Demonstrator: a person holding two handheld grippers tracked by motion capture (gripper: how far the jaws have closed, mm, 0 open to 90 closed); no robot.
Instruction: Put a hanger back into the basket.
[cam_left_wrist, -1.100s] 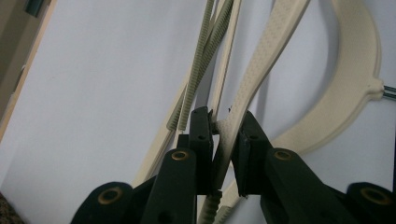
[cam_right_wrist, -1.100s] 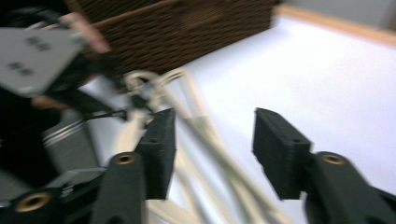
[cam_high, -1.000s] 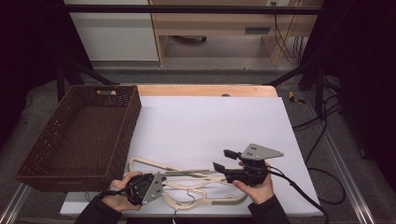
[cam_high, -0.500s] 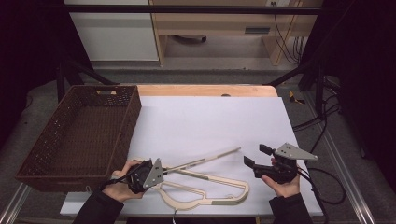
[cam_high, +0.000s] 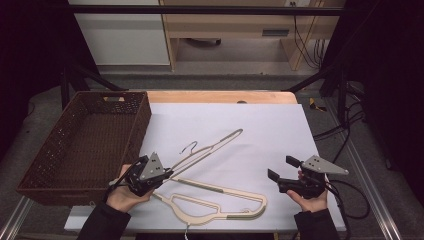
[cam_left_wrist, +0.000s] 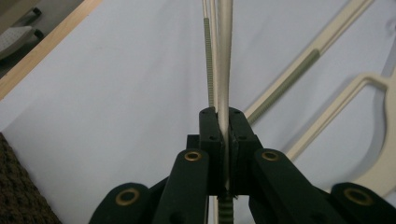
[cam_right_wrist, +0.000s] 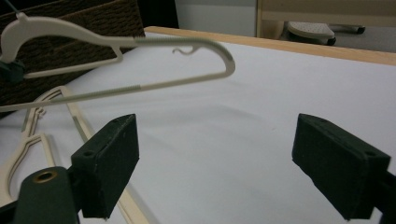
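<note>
now left hand-held gripper (cam_high: 167, 173) clamped on hanger (cam_high: 210, 147), long axis rising up-right, right hand-held gripper (cam_high: 280, 169) wide open

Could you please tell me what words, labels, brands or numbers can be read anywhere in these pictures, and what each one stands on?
None can be read: no text shows on the lifted hanger, the hanger on the table, the wicker basket, the white sheet, the left gripper or the right gripper.
A small grey plate on the wooden furniture behind may be a label, but it is too small and blurred to read.
</note>
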